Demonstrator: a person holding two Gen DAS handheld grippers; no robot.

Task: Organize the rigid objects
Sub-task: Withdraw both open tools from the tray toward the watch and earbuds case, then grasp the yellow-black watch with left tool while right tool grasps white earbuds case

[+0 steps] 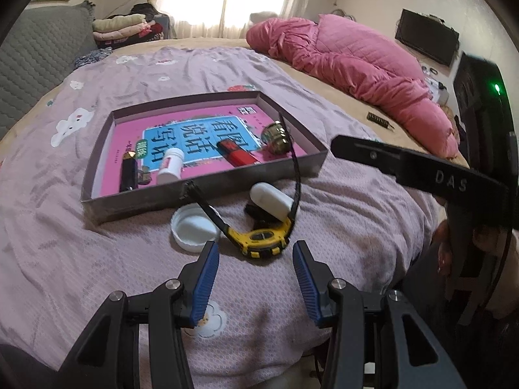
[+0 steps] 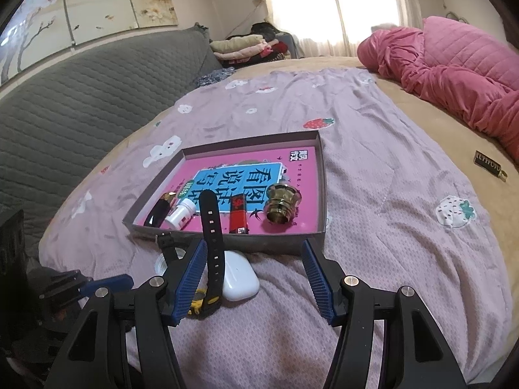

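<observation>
- Mid-sort: tray (image 1: pixel 97 207) on the bed already loaded with lighter (image 1: pixel 238 155), pill bottle (image 1: pixel 170 164), brass knob (image 1: pixel 275 137).
- Yellow watch (image 1: pixel 262 238) next, lying just outside the tray, right ahead of the left gripper (image 1: pixel 256 249).
- Left gripper half open, empty, angled down.
- Right gripper (image 2: pixel 254 253) also parted, holding nothing, hovering by the white case (image 2: pixel 240 280).
- Needs lowering and squeezing the watch body.

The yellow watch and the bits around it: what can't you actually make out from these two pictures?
- Yellow watch: in the right wrist view, its face is hidden behind the right gripper finger and the strap.
- Dark object under the white case: mostly covered in the left wrist view.
- White lid: nearly all hidden in the right wrist view.
- Small dark bar on the tan sheet: too small to identify.
</observation>
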